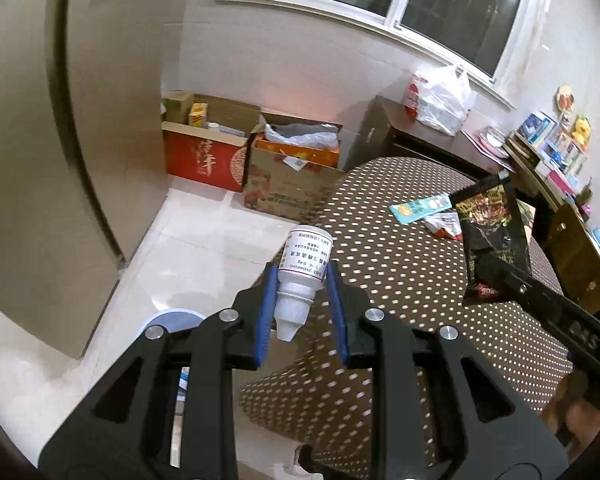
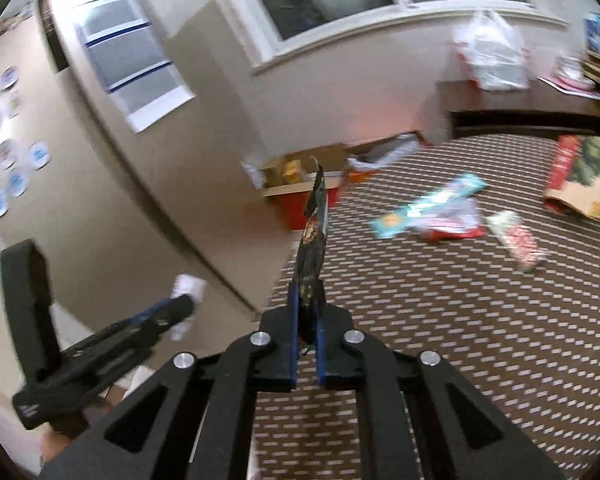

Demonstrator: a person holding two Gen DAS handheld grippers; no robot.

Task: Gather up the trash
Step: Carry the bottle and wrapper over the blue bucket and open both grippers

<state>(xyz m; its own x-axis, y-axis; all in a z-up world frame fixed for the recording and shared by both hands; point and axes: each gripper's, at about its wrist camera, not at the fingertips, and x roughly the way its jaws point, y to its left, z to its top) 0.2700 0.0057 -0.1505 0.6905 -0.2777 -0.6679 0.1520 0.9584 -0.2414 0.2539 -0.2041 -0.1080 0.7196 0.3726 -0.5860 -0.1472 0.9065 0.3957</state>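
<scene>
My left gripper (image 1: 302, 276) is shut on a small white bottle (image 1: 303, 276), cap toward the camera, held over the edge of the dotted brown tablecloth (image 1: 400, 280). My right gripper (image 2: 307, 300) is shut on a black snack wrapper (image 2: 313, 236) that stands up edge-on; the same wrapper (image 1: 492, 240) shows at the right of the left wrist view. The left gripper (image 2: 180, 308) with the blurred bottle (image 2: 186, 292) shows low left in the right wrist view. On the table lie a teal wrapper (image 2: 424, 206), a red-white wrapper (image 2: 452, 226), a pale wrapper (image 2: 516, 240) and a flattened carton (image 2: 580, 178).
A round blue-rimmed bin (image 1: 172, 320) stands on the white floor below the left gripper. Cardboard boxes (image 1: 256, 160) sit against the far wall. A white plastic bag (image 1: 440, 100) rests on a dark cabinet. Shelves with clutter (image 1: 552, 148) are at the right.
</scene>
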